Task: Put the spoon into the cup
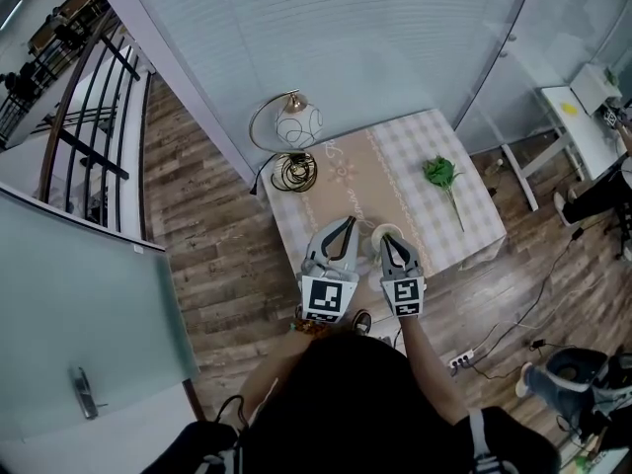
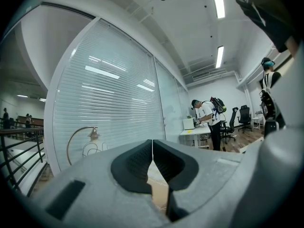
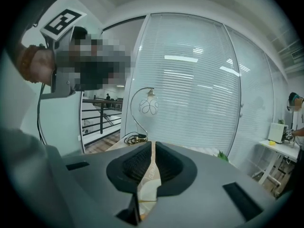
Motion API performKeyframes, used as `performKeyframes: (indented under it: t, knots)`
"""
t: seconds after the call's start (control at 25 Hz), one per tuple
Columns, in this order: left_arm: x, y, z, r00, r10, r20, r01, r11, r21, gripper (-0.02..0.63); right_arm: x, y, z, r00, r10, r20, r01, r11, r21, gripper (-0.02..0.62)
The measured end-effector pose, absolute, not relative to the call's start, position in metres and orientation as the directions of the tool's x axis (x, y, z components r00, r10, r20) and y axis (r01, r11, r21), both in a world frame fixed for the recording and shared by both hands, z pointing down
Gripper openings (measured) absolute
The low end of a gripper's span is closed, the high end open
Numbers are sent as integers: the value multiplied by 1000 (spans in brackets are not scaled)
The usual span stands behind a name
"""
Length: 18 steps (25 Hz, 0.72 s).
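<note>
Currently cup (image 1: 377, 231) sits between left gripper (image 1: 345, 223) and right gripper (image 1: 388, 241), both closed, empty; lamp (image 1: 294, 134), green sprig (image 1: 441, 174) beyond

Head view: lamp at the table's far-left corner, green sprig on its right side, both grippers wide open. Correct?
Not open. The left gripper and right gripper are shut on nothing, jaws together in each gripper view. The lamp and sprig are as you said.

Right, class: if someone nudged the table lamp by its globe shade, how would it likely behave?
The table lamp would probably tip or sway easily: its globe shade hangs high from a thin arched arm over a small coiled base. The shade looks like glass, so it is likely fragile.
</note>
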<state>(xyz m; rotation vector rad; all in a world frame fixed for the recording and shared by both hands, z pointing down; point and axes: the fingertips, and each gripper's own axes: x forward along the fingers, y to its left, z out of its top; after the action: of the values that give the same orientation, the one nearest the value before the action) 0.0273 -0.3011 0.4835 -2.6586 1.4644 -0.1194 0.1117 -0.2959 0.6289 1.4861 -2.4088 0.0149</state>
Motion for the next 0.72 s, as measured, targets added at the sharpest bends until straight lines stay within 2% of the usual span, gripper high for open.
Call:
performKeyframes:
  t: [0.72]
  knots:
    - [37,-305,467,545,-838,-28,-835,-539,-111,20,113,-310,478,-398,-917,-37,-906,386,177,11]
